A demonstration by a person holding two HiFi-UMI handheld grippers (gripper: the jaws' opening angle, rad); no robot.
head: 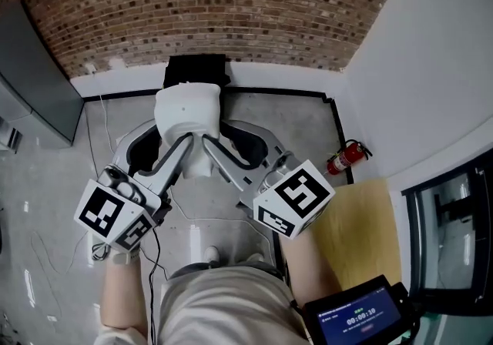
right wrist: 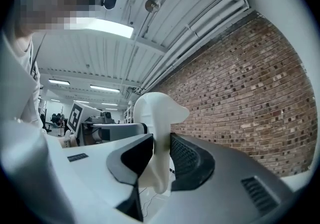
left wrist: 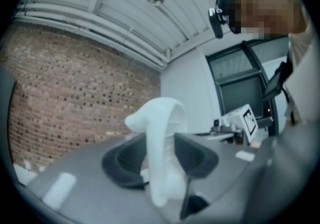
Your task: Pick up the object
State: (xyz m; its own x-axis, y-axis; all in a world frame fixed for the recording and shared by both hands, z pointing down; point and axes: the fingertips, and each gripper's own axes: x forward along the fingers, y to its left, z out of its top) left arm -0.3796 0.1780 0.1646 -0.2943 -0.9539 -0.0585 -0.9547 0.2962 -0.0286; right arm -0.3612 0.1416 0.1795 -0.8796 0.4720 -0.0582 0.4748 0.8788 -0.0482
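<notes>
Left gripper (left wrist: pixel 161 170): jaws clenched on the white object (head: pixel 187 108). The dark pads press its lower part from both sides and its rounded top sticks up past them. Right gripper (right wrist: pixel 158 160): same, jaws clamped on the white object's lower stem from the other side, bulged top clear above the pads. Neither gripper is empty and no gap shows at either set of pads.

Step, as I judge it: the grasp is done and the lift is under way or being held. Both gripper views look up at the ceiling and the brick wall (right wrist: pixel 250 93). In the head view the object sits up between the two sets of fingers, and it looks to be clear of the floor (head: pixel 293 116). Contact underneath is not visible.

Next move likely calls for raising both hands together at an even rate with steady squeeze. If they pull apart or twist against each other, the piece could slip from one pair of pads. The material looks smooth and maybe soft, but I can't tell which.

Places, by the fire extinguisher (head: pixel 348 156):
- The object is well to its left and a little higher in the head view, with both grippers between.
- The black box (head: pixel 196 70) at the wall base is further left and up.
- The yellowish tabletop (head: pixel 362 232) is just below it.
- The timer screen (head: pixel 356 314) is below that.
- The grey cabinet (head: pixel 35 66) is far left.
</notes>
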